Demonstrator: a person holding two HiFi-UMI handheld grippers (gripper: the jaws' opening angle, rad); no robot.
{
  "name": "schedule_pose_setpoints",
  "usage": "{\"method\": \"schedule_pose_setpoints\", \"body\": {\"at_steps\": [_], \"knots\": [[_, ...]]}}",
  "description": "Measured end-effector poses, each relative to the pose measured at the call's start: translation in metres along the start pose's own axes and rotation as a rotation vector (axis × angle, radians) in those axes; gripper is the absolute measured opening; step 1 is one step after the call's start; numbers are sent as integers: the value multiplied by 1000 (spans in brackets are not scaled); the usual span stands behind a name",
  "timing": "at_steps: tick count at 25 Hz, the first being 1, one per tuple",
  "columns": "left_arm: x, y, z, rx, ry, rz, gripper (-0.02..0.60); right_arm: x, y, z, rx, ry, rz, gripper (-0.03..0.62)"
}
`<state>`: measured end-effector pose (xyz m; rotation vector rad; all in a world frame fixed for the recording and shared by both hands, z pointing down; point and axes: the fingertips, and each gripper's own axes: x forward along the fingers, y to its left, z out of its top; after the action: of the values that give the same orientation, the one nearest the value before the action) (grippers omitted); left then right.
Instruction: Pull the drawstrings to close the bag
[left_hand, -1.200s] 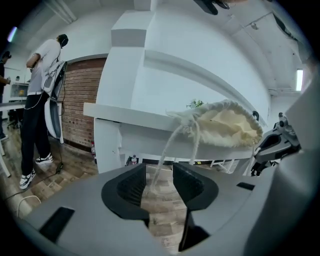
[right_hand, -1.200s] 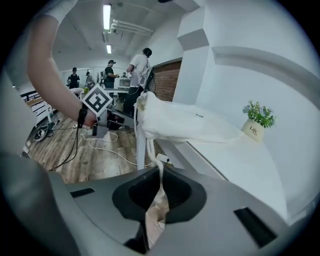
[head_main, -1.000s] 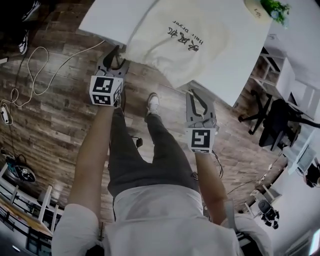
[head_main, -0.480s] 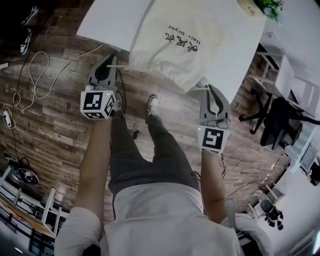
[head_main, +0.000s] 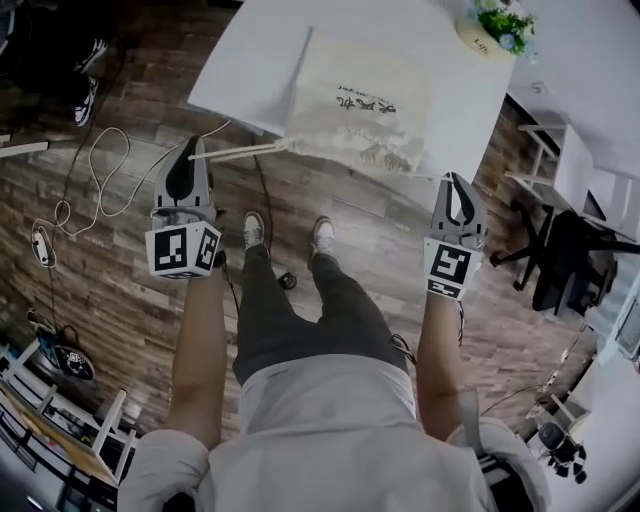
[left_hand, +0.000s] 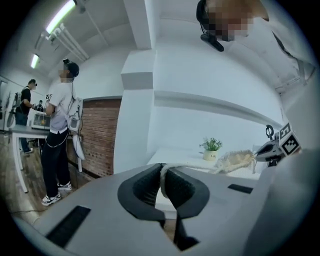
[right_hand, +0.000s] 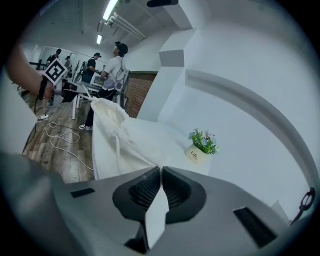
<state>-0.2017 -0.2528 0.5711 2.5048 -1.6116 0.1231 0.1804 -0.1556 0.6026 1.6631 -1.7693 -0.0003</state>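
Left tongs (head_main: 192, 146) pinch the left drawstring (head_main: 245, 151); right tongs (head_main: 452, 182) pinch the right drawstring (right_hand: 156, 210). The bag (head_main: 360, 115) lies at the table's (head_main: 250, 60) near edge, between both tongs. Its mouth runs left to right, so pull outward.

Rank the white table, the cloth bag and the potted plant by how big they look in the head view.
Largest: white table.
Next: cloth bag.
Smallest: potted plant.
Bag and plant share the tabletop, so nearness hardly skews this.
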Motion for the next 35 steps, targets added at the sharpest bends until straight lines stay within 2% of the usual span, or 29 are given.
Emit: {"method": "schedule_pose_setpoints", "body": {"at_steps": [5,12,18,22,26,31,35], "knots": [[-15,-8,50,39,-22,-18,17,-11,-41,27,5,-30,-62,44],[-38,-10,101,63,-47,30,17,-33,-103,73,17,-93,-144,43],[-48,-7,127,104,-38,84,17,-51,-133,85,69,-135,-166,43],[-51,-14,139,145,-40,89,17,-63,-158,94,143,-191,-182,43],[-55,-21,149,155,-52,107,17,-75,-177,98,184,-224,-201,43],[-65,-21,167,231,-58,152,17,-89,-188,103,161,-238,-221,43],[-71,-22,176,258,-69,169,17,-98,-199,94,142,-231,-250,43]]}}
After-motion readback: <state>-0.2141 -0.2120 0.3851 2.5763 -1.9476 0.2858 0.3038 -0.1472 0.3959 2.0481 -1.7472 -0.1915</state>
